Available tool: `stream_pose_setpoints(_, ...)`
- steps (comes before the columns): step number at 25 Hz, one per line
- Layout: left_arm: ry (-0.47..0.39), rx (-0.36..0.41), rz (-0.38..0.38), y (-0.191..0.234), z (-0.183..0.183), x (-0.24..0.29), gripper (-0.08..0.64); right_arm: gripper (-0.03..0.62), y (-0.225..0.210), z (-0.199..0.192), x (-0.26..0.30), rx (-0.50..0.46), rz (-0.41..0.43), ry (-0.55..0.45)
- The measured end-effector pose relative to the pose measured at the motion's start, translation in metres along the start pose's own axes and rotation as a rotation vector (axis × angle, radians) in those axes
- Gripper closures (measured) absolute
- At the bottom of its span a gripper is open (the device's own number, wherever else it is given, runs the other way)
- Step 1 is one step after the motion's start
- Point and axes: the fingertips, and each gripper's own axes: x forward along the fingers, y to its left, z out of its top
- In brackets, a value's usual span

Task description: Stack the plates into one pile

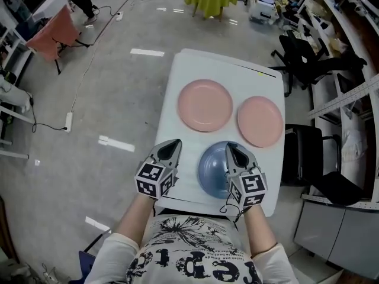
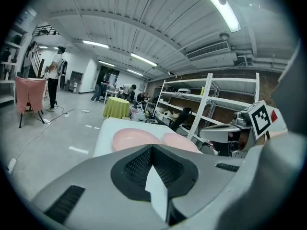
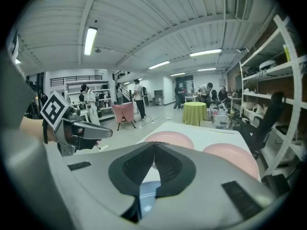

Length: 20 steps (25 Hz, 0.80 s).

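Head view and both gripper views, plates unstacked. The fingers of the left gripper met tip to tip with nothing between them. The fingers of the right gripper were likewise closed and empty, and only a sliver of the blue plate showed through the gap beneath them.

From above, the left gripper hung over the near left part of the table, just beside the blue plate. The right gripper hung over that plate's right half. Whether either touched anything could not be told.

Beyond them the large pink plate lay flat at the table's middle. The smaller pink plate lay to its right, close to the table's right edge. All three lay singly, so no pile had been begun.

Likely hazards:
- **Closed fingers:** they could admit no rim, so a descent in this state would probably only shove a plate.
- **Blue plate:** it sat close to the table's near edge, and a push toward the person might slide it off.
- **Low rims:** they offer little to bite on, so a shallow pinch might slip and drop a plate.
- **Order of stacking:** the large plate set upon a smaller one would probably give a pile that rocks.
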Motion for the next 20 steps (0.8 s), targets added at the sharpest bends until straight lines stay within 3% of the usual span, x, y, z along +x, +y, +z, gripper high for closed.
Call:
stream_pose_setpoints(9, 0.081, 0.006, 0.047, 0.029, 0.008, 0.071, 0.555, 0.586, -0.066, 0.011, 0.076, -0.058, 0.023, 0.112)
stream_pose_setpoints(13, 0.113, -0.034, 0.076, 0.047, 0.009, 0.092, 0.554, 0.515, -0.086, 0.006, 0.108, -0.089, 0.057, 0.186)
stream_pose_setpoints(16, 0.146, -0.027, 0.088, 0.057, 0.005, 0.107, 0.439, 0.489, -0.102, 0.003, 0.133, -0.118, 0.087, 0.243)
stream_pose_setpoints(20, 0.189, -0.073, 0.123, 0.076, -0.005, 0.128, 0.436, 0.459, -0.123, -0.004, 0.165, -0.118, 0.107, 0.308)
